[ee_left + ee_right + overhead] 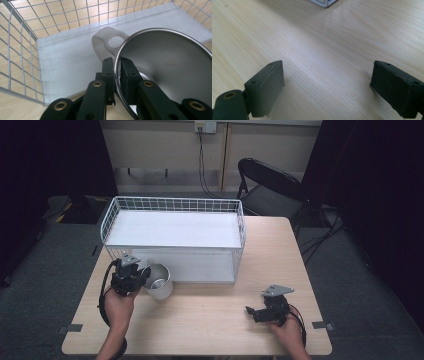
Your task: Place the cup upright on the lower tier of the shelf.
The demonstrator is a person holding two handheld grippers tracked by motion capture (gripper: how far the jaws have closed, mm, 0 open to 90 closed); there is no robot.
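A: Left gripper (117, 65) pinching rim of metal cup (172, 65), lower left of high view, just before wire basket (172, 222).
B: Right gripper (327, 85) spread wide, lower right, over bare table (317, 37).
A: Thin-rim hold; could swing or slip, clip the basket wire.

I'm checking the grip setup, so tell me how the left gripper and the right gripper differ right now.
The left gripper is shut on the metal cup's rim, one jaw inside and one outside; the right gripper stands wide open with nothing between its jaws. The left is beside the white wire rack; the right is over bare wooden table. Both have black jaws.
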